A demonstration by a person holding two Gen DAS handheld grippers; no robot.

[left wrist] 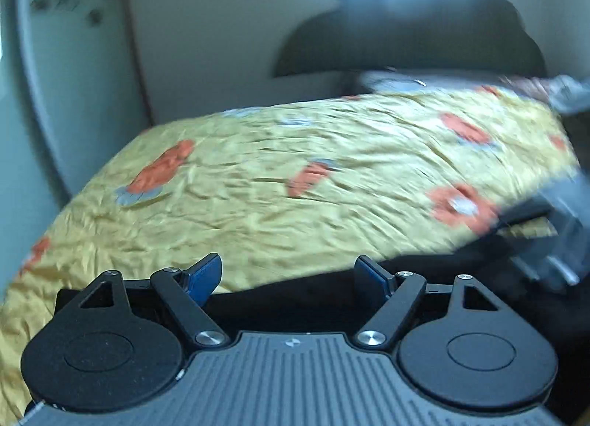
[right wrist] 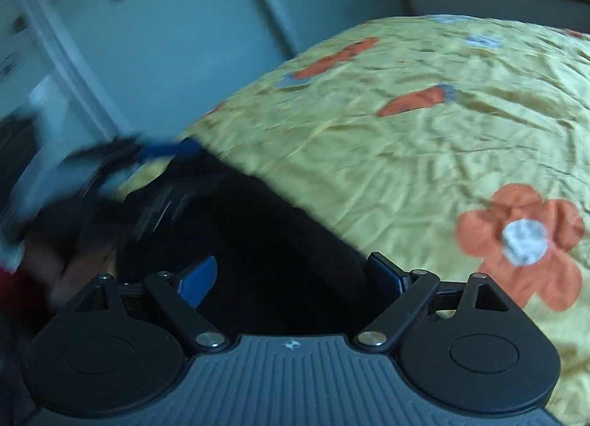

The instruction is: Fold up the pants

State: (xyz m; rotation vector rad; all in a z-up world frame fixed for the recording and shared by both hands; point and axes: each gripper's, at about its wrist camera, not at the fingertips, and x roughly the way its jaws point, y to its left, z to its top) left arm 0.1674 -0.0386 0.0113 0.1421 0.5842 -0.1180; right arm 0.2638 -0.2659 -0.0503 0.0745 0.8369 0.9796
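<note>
Both views are smeared by motion, so edges and small details are hard to read. The black pants (left wrist: 332, 297) lie on the bed, on a wrinkled yellow bedspread with orange flowers (left wrist: 280, 182); only a dark, featureless mass of them shows, running from the near edge of the bedspread toward the cameras, and their legs, waist and folds cannot be made out. In the left wrist view the left tool (left wrist: 289, 274) has its two blue-padded fingers (left wrist: 204, 274) spread wide with nothing pressed between them, the dark cloth lying below and behind the gap. In the right wrist view the right tool (right wrist: 291, 278) is likewise wide, its two blue fingers apart over the black cloth, gripping nothing. Each tool also appears in the other's view as a blur: the right tool at the right edge of the left view, and the left tool at the left of the right view, just beside the far end of the pants; whether it touches them cannot be told. A dark rounded heap (left wrist: 413, 24) sits at the head of the bed, too blurred to identify. One pale blue-green wardrobe with dark flower marks (right wrist: 155, 27) stands beside the bed, cut off by the frame.
</note>
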